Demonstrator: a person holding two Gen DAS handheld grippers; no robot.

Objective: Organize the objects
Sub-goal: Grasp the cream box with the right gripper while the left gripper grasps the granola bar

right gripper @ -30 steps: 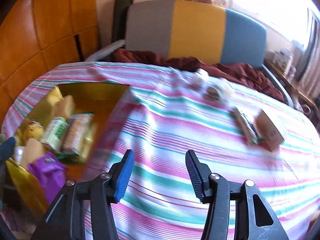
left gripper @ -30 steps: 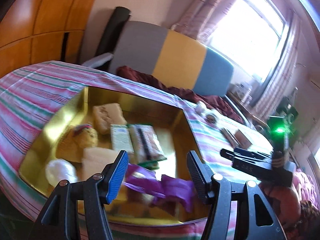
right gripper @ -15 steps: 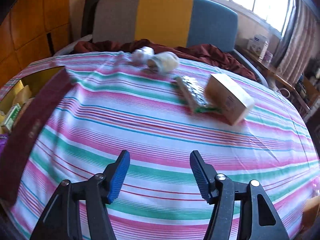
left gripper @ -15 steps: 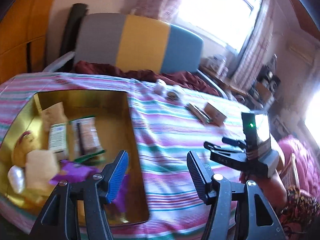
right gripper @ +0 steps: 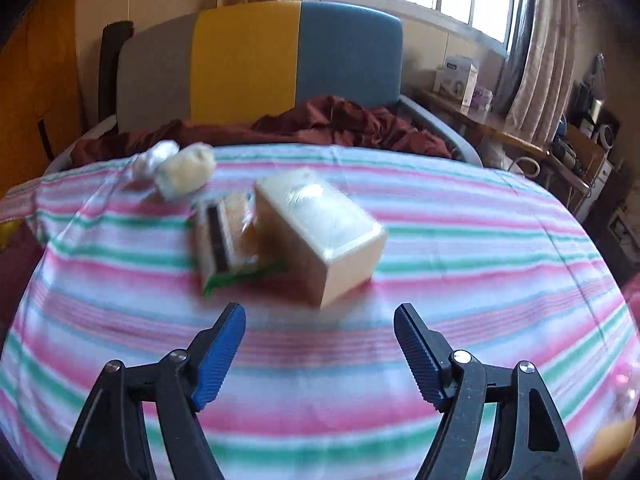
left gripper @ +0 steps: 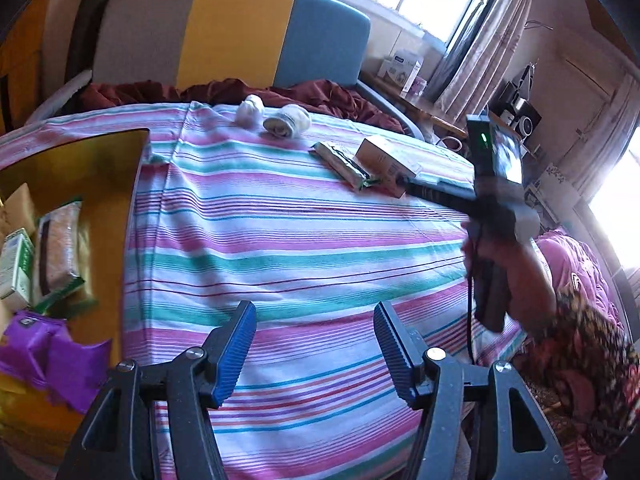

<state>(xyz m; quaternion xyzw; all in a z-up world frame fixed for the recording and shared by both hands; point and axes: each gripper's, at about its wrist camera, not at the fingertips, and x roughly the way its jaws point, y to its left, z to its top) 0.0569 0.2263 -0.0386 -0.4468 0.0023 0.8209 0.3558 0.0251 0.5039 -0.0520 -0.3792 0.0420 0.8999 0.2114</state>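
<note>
On the striped cloth lie a tan box (right gripper: 324,236), a green-edged snack packet (right gripper: 224,240) beside it, and two pale rolls (right gripper: 182,170). My right gripper (right gripper: 320,336) hovers just short of the box, its jaws opening, nothing between them. The left wrist view shows the same box (left gripper: 386,156), packet (left gripper: 344,164) and rolls (left gripper: 280,118) far off. My left gripper (left gripper: 314,334) is open and empty over bare cloth. At the left edge stands a gold box (left gripper: 132,184) holding a purple pouch (left gripper: 52,356) and other packets.
A person's hand (left gripper: 516,276) holds the right tool (left gripper: 488,196) at the right of the left wrist view. A dark red blanket (right gripper: 320,124) and a grey, yellow and blue headboard (right gripper: 256,60) lie behind the cloth. Shelves with clutter stand at the right.
Both grippers swung right, away from the gold box. The right gripper closed in on the tan box and packet and its jaws spread wider. The left jaws kept their gap.
</note>
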